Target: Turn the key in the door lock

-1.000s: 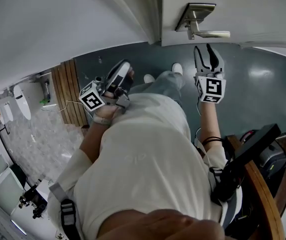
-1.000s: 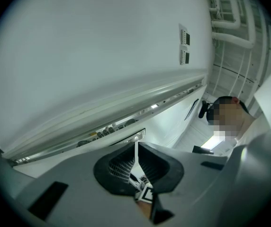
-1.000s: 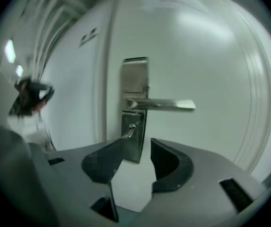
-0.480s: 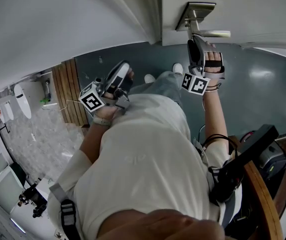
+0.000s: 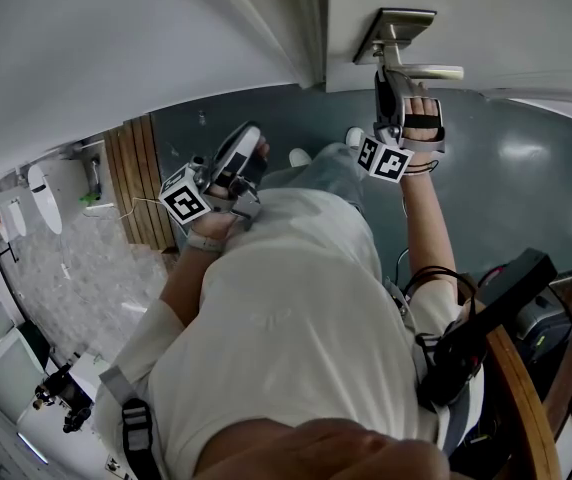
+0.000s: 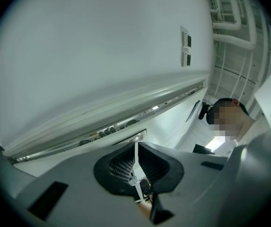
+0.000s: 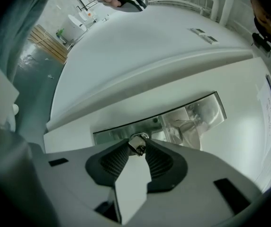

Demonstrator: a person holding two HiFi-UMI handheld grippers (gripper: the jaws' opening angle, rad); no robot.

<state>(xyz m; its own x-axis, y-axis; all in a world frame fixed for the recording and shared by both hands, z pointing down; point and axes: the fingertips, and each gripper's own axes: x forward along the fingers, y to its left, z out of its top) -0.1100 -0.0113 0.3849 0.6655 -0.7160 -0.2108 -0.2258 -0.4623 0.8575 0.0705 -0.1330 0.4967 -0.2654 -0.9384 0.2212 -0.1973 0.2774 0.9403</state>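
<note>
The metal lock plate (image 5: 396, 28) with its lever handle (image 5: 426, 70) sits on the white door at the top of the head view. My right gripper (image 5: 390, 78) is raised against it just under the handle. In the right gripper view a small silver key (image 7: 137, 144) sticks out of the plate (image 7: 187, 115), and the right gripper (image 7: 137, 148) has just been closing, its ribbed pads now pressing the key head from both sides. My left gripper (image 5: 249, 140) hangs by the chest, away from the door, shut with nothing in it (image 6: 135, 149).
The door frame's edge (image 5: 311, 28) runs left of the lock. A wooden slatted mat (image 5: 138, 183) and a white fixture (image 5: 44, 200) lie lower left. Dark equipment (image 5: 511, 298) stands at the right. Another person (image 6: 230, 122) and wall switches (image 6: 186, 51) show in the left gripper view.
My right gripper has gone up from below the handle to the lock plate, rolled onto its side, and its jaws have narrowed. The left gripper has stayed where it was.
</note>
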